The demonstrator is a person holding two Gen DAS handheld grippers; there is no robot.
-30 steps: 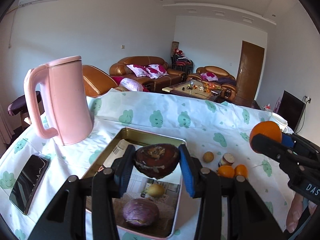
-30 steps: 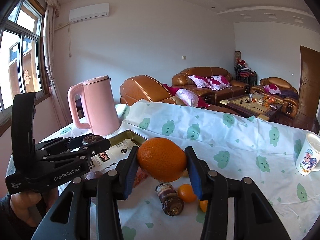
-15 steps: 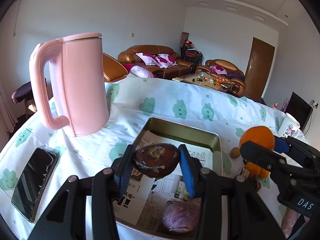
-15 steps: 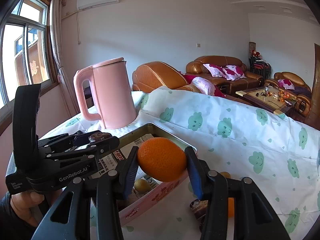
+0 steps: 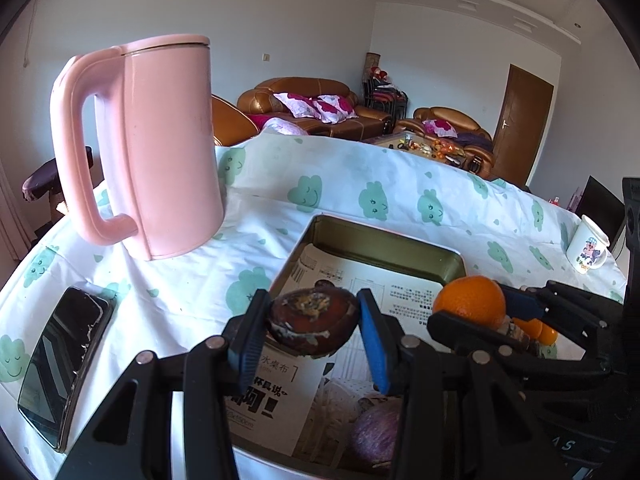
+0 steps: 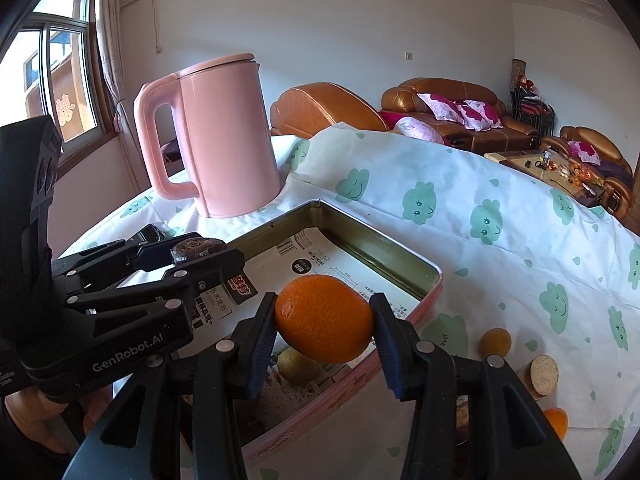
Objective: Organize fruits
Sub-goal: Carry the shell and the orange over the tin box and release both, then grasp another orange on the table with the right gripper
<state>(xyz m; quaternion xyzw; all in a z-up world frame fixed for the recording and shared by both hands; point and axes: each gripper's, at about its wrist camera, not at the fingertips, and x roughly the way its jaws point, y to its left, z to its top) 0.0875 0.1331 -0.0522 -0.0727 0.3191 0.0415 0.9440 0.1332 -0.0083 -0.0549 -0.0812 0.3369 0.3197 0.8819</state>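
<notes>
Now both tools over tin tray [image 5: 384,236]: left tool [image 5: 313,334] round mangosteen [image 5: 314,320], right tool [image 6: 324,334] round orange [image 6: 324,318].

Round dimpled orange [image 6: 323,319] pinched between jaws above paper-lined rectangular metal tin [image 6: 434,276]; dark brown crusty halved fruit [image 5: 313,320] clamped over tin's left edge.

Cloud-print table [image 5: 352,184] carries pink kettle [image 5: 160,144], phone [image 5: 64,364], tin tray [image 5: 384,240], mug [image 5: 588,244]

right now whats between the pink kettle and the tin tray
Nothing: in the right wrist view only bare cloud-print tablecloth lies between the pink kettle and the tin tray. The left wrist view shows the same.
</notes>
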